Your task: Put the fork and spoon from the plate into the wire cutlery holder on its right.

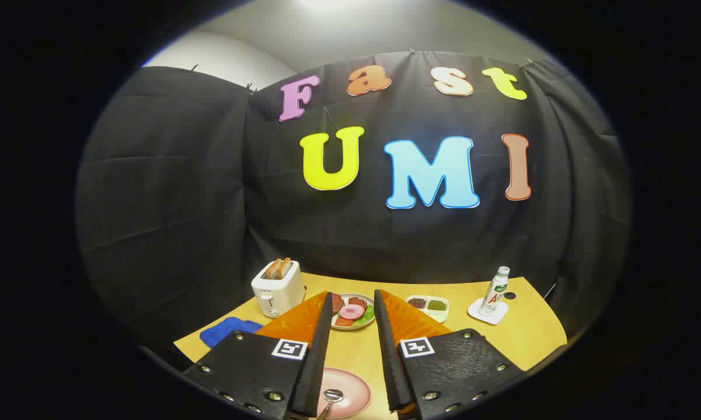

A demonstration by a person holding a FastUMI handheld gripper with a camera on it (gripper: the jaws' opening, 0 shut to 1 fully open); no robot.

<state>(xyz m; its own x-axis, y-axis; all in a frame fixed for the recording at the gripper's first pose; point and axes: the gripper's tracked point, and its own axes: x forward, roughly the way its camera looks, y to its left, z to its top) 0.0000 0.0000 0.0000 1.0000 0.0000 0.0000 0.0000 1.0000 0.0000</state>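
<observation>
The hand-held gripper (353, 303) is hovering above the counter (531, 332), its fingers standing apart and holding nothing. Between them, close underneath, a spoon (330, 399) is lying on a pink plate (356, 388), bowl pointing away and handle running back toward the camera. Beyond the fingertips, a toaster (277, 287), a food plate (353, 312) and a bottle (495, 290) are standing.

Bright overhead light, glare on ceiling; table evenly lit; strong fisheye bending at edges; sharp focus.

Tool (353, 297), two tapering fingers, textured black mounts, silver screws, square black-and-white tags
</observation>
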